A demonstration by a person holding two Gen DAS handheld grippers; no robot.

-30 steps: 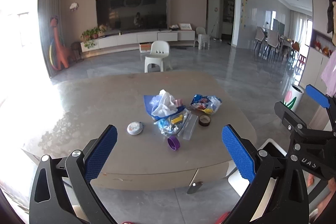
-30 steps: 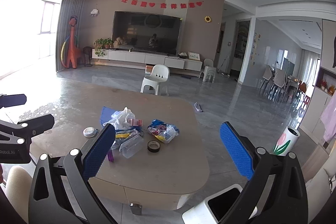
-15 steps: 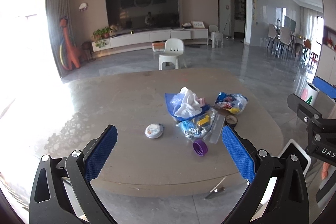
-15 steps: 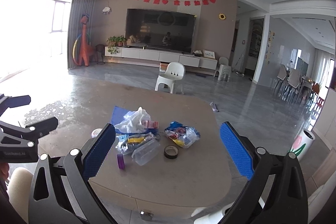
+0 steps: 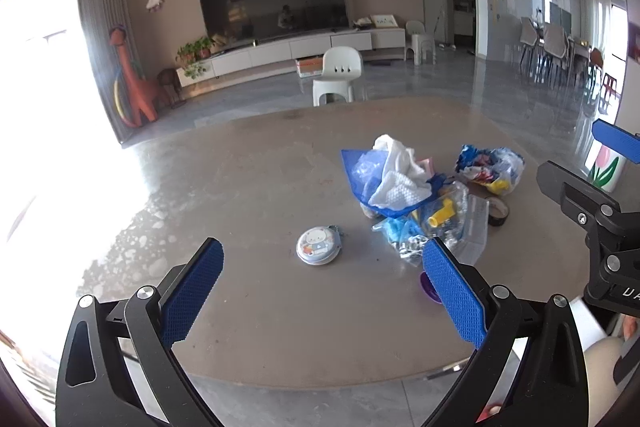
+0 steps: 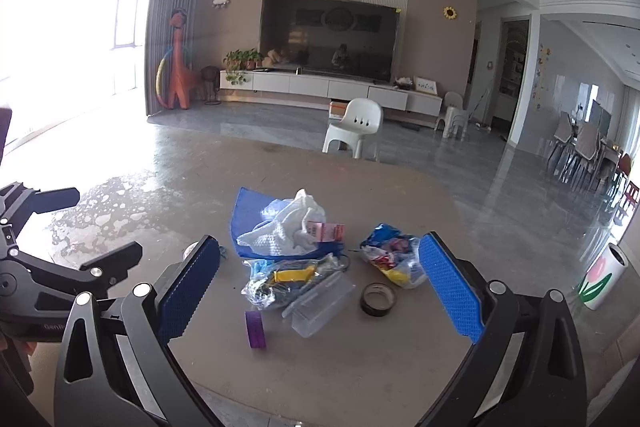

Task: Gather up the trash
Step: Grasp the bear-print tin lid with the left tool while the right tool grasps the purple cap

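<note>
A trash pile lies on the grey-brown table (image 5: pixel 248 187): a blue bag (image 5: pixel 360 167) with a white tissue (image 5: pixel 394 179), a clear plastic bag with a yellow piece (image 5: pixel 438 217), a colourful wrapper (image 5: pixel 490 167), a tape roll (image 5: pixel 498 211), a purple cap (image 5: pixel 430 287) and a round tin (image 5: pixel 319 246). My left gripper (image 5: pixel 321 245) is open above the near edge, facing the tin. My right gripper (image 6: pixel 319 239) is open and empty, facing the pile: tissue (image 6: pixel 292 227), wrapper (image 6: pixel 390 255), tape roll (image 6: pixel 378 299), purple cap (image 6: pixel 255 329), clear container (image 6: pixel 320 307).
A white bin with a tulip print (image 6: pixel 602 279) stands on the floor right of the table. A white plastic chair (image 6: pixel 354 127) is behind the table's far edge. The other gripper shows at each view's side: right one (image 5: pixel 592 195), left one (image 6: pixel 60 267).
Both grippers have come closer to the table. The pile looks larger, sliding right in the left wrist view and centring between the fingers in the right wrist view. Both stay open.
</note>
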